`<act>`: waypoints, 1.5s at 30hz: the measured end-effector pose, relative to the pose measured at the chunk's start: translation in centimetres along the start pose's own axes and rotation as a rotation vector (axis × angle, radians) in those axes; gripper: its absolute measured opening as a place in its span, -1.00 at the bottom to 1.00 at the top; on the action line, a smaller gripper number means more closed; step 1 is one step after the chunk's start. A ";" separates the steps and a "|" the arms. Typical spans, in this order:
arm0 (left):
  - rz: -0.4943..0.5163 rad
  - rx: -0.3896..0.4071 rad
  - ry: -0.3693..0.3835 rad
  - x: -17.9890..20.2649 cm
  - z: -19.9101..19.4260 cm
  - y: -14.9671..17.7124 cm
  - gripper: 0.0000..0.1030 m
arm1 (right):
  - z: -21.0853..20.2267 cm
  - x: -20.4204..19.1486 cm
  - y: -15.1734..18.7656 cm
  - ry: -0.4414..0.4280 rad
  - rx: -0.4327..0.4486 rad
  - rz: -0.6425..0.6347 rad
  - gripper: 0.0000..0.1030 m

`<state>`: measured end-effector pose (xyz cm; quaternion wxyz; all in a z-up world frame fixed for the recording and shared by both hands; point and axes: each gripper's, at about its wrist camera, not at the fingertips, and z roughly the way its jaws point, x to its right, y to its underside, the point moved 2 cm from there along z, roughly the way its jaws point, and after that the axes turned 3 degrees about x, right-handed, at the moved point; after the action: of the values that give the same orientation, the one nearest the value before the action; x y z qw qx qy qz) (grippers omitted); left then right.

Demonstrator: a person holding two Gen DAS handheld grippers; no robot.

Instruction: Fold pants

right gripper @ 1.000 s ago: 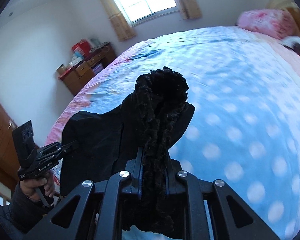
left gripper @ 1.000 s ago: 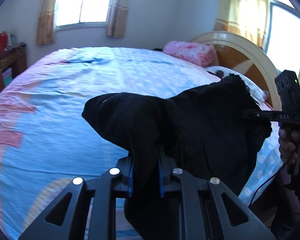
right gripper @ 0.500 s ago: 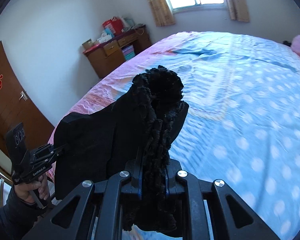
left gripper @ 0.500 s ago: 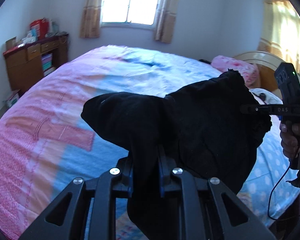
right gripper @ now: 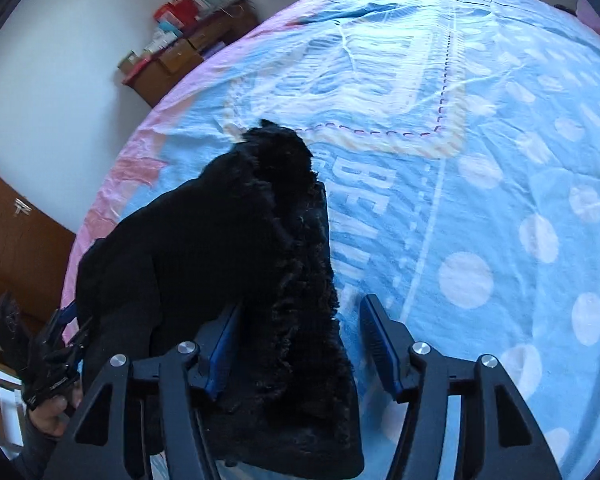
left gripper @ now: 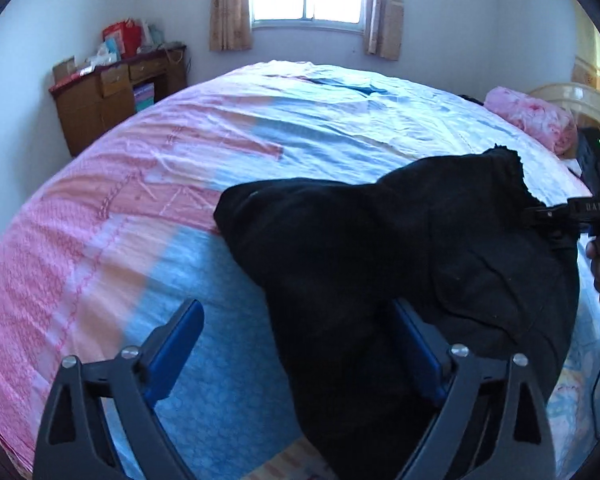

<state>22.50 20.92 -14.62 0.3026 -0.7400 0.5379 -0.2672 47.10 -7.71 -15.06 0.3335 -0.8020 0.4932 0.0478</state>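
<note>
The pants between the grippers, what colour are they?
The pants are plain black, with a fuzzy black lining; the right wrist view shows this best.

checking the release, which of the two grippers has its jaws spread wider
The left gripper: its blue pads stand far apart, opening off the black pants. The right gripper is opening too, but narrower.

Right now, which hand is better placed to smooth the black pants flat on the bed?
Probably right. The right gripper, jaws opening, has the fleecy end of the black pants between its pads. At the left gripper, also opening, the cloth only touches one pad.
</note>
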 end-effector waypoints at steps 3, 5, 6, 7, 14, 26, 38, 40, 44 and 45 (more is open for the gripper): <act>0.019 0.010 -0.029 0.5 -1.5 0.0 0.84 | -1.6 -0.3 0.3 -0.009 0.045 0.019 0.21; 0.053 0.032 -0.045 1.0 -2.8 0.0 0.84 | -3.5 -0.4 0.7 0.021 0.102 0.020 0.21; 0.070 0.034 -0.052 1.4 -3.2 0.0 0.84 | -4.2 -0.2 0.9 0.036 0.127 0.026 0.21; 0.084 0.036 -0.059 1.8 -3.9 0.1 0.84 | -5.2 0.0 1.3 0.042 0.156 0.043 0.21; 0.081 0.082 -0.006 3.5 -8.3 0.5 0.85 | -11.5 -0.7 5.7 0.100 0.254 0.090 0.21; 0.082 0.123 0.039 4.8 -12.2 1.7 0.85 | -17.5 -6.6 12.7 0.150 0.372 -0.019 0.22; 0.093 0.148 0.065 5.8 -13.7 1.6 0.85 | -19.3 -8.8 13.9 0.170 0.411 -0.057 0.22; 0.095 0.150 0.066 5.8 -13.8 1.6 0.85 | -19.6 -9.1 14.0 0.178 0.422 -0.067 0.22; 0.090 0.149 0.071 5.8 -13.9 1.5 0.85 | -20.2 -10.0 14.2 0.195 0.440 -0.095 0.22; 0.090 0.151 0.072 5.8 -14.0 1.5 0.85 | -20.3 -10.2 14.3 0.195 0.443 -0.101 0.22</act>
<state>13.10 12.72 -5.88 0.3497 -0.6801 0.5594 -0.3198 25.06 -15.96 -2.17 0.4542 -0.7336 0.4809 -0.1558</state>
